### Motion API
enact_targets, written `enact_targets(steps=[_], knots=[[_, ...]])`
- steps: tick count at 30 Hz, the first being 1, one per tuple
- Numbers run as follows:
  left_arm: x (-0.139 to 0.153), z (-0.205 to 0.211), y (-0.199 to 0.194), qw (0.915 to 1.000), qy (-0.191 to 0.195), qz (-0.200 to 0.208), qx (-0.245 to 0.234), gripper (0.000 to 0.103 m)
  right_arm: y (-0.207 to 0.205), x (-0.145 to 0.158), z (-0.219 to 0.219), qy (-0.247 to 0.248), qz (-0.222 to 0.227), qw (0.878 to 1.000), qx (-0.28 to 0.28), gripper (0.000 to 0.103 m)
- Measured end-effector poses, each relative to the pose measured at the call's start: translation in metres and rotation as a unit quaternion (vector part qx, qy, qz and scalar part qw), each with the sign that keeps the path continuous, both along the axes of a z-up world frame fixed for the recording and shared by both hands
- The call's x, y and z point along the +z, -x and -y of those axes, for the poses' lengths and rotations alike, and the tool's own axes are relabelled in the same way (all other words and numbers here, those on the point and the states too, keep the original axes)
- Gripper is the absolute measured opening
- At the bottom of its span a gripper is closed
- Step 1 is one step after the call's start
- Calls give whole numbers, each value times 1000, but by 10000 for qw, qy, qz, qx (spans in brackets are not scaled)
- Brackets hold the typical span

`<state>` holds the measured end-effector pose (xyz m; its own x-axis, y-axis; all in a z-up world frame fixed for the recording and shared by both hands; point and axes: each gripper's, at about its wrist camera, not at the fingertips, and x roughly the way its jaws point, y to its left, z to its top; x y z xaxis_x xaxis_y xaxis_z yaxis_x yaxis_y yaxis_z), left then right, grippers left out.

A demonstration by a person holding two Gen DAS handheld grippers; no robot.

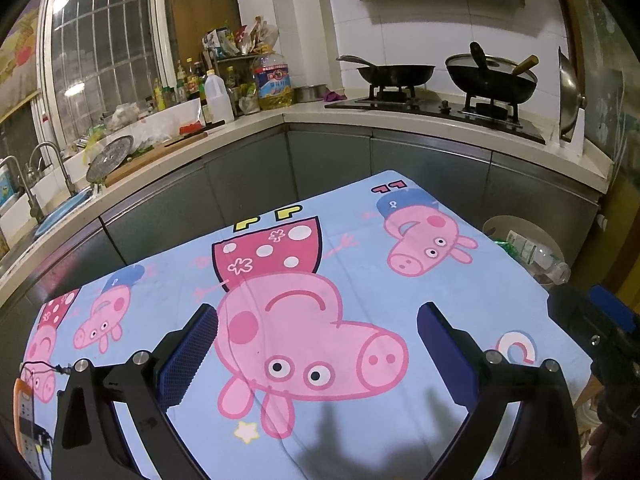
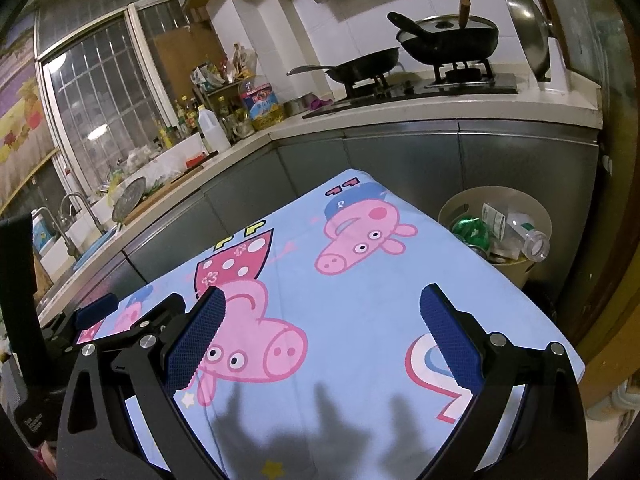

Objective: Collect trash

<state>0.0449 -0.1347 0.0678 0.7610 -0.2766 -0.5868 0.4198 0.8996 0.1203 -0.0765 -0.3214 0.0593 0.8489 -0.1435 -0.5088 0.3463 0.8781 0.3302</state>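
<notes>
A beige trash bin (image 2: 516, 200) stands on the floor past the table's far right corner, holding a clear plastic bottle (image 2: 528, 238), a green can (image 2: 472, 232) and wrappers. It also shows in the left wrist view (image 1: 520, 226) with the bottle (image 1: 548, 260) sticking out. My left gripper (image 1: 318, 316) is open and empty above the blue cartoon-pig tablecloth (image 1: 360, 292). My right gripper (image 2: 322, 300) is open and empty above the same cloth (image 2: 360, 288). No loose trash shows on the cloth.
Grey cabinets and an L-shaped counter (image 1: 248, 120) lie beyond the table, with bottles, a sink (image 1: 60, 208), a cutting board and a stove with two black pans (image 1: 396, 72). An orange power strip (image 1: 28, 412) sits at the table's left edge.
</notes>
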Motion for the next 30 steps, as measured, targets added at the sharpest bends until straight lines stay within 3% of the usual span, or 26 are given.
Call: enact_targets(steps=[30], knots=[[-4, -7, -2, 9999, 42, 93, 68, 99, -6, -1, 1, -20, -44, 10000, 1, 97]])
